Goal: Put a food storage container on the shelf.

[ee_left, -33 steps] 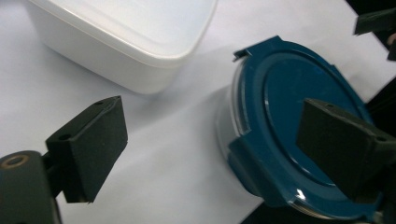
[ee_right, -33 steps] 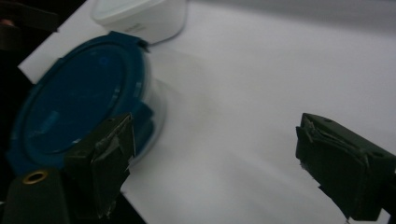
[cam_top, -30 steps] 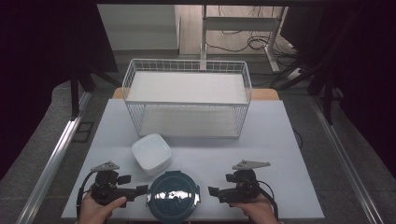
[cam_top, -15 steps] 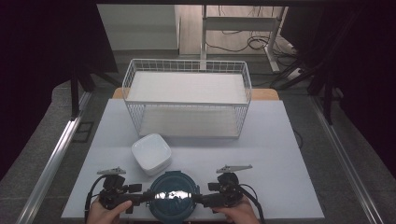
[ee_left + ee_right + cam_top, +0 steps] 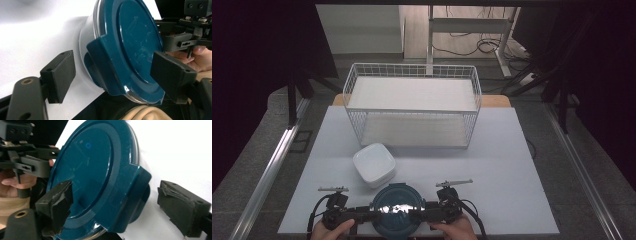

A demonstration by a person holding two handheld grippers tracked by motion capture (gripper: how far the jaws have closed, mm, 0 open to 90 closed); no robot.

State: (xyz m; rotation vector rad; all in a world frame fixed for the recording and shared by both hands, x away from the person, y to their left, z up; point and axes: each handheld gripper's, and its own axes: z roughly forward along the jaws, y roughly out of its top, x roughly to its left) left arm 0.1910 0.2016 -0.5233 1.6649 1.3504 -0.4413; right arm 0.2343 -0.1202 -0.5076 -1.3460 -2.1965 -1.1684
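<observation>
A round clear container with a dark teal lid (image 5: 396, 215) stands at the table's near edge. My left gripper (image 5: 363, 216) meets it from the left and my right gripper (image 5: 421, 216) from the right, each held by a hand. In the left gripper view, the left gripper (image 5: 116, 75) straddles a lid clip (image 5: 102, 67). Its jaws have just been closing, and one pad (image 5: 60, 75) stands apart from the clip. In the right gripper view, the right gripper (image 5: 121, 206) stands open around the opposite clip (image 5: 135, 192), with one pad (image 5: 183, 207) well off it.
A white square bowl (image 5: 373, 164) sits just behind the container, to its left. A white wire basket (image 5: 412, 105) stands across the back of the white table (image 5: 502, 175). Dark floor and metal rails flank the table.
Both grippers have moved inward and down toward the teal-lidded container. Their jaws now reach its left and right edges. The container and the bowl have not moved.
</observation>
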